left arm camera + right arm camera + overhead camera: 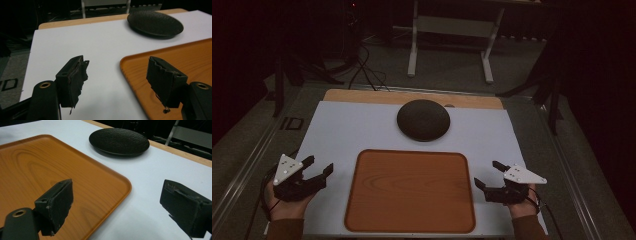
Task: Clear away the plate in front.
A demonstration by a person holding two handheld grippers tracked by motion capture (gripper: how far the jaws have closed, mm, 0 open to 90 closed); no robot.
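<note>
Left gripper (318,169) and right gripper (490,174) rest low either side of the wooden tray (410,191), jaws apart, nothing held. Tray: orange woodgrain, rounded corners, raised rim. Just beyond it sits a dark, round, rough-textured plate (423,119) on the white sheet (347,125).

White table (342,130), wooden tray (409,192), black plate (423,120)

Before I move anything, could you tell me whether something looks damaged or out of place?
The left gripper has frayed black pads on its fingers, with ragged edges. The tray and dark plate look undamaged.
</note>
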